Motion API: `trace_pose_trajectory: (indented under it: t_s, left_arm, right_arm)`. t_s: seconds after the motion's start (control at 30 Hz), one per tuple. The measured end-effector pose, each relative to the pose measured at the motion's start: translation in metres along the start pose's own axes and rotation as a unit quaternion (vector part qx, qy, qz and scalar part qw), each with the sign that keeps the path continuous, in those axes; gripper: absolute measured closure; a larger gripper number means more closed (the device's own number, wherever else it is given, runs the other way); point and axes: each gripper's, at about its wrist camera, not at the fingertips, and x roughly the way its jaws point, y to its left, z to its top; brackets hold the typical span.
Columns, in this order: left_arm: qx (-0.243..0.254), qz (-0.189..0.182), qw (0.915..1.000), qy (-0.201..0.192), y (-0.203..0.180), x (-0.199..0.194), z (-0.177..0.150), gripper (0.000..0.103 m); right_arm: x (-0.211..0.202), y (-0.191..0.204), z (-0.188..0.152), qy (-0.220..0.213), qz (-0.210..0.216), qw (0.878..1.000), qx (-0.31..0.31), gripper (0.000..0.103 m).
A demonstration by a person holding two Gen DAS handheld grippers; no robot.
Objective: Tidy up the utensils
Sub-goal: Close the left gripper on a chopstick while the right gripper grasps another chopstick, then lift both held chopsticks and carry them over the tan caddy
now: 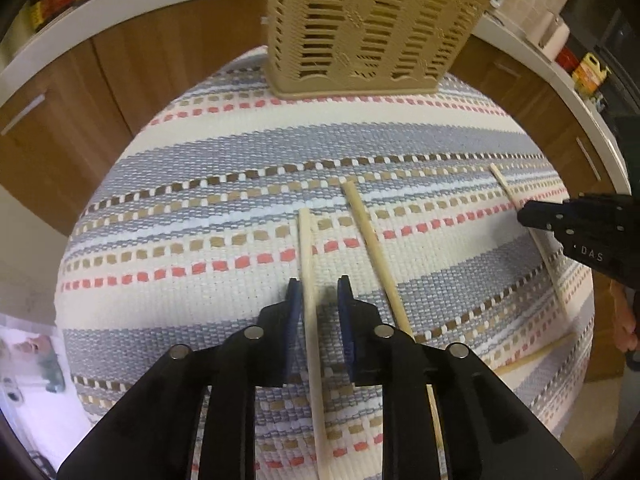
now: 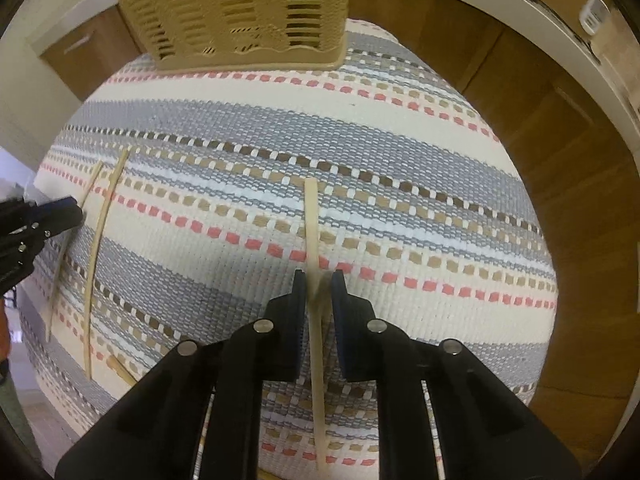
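lower centre of each wrist view, our left gripper [image 1: 318,296] and right gripper [image 2: 319,286] each straddle a chopstick [image 1: 309,264] [image 2: 312,224], jaws narrowed, contact unclear; thin round sticks may roll free when lifted toward the basket [image 1: 360,28].

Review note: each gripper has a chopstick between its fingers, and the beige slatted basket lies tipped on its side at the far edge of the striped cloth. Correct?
Not quite. The basket stands upright on its base at the far edge of the striped cloth, as both wrist views show. The rest holds: the left gripper straddles one chopstick, and the right gripper straddles another chopstick.
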Motion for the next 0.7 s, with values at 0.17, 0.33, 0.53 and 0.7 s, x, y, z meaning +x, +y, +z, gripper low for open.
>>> trace_pose_trajectory:
  t_s: [0.17, 0.33, 0.53, 0.7]
  left_arm:
    - [0.059, 0.039, 0.9969, 0.035, -0.019, 0.006, 0.005, 0.083]
    - [0.086, 0.065, 0.9926, 0.055, -0.032, 0.012, 0.012, 0.087]
    - [0.064, 0.077, 0.9945, 0.031, -0.034, 0.012, 0.012, 0.099]
    - [0.033, 0.057, 0.9978, -0.013, -0.03, 0.0, 0.002, 0.099]
  right_arm:
    - [0.002, 0.002, 0.007, 0.01, 0.001, 1.0, -0.012, 0.091]
    - [0.005, 0.001, 0.006, 0.003, 0.011, 1.0, -0.015, 0.097]
    - [0.001, -0.009, -0.006, -0.026, 0.06, 0.998, 0.0, 0.098]
    - [-0.018, -0.012, -0.015, -0.069, 0.09, 0.994, 0.002, 0.098]
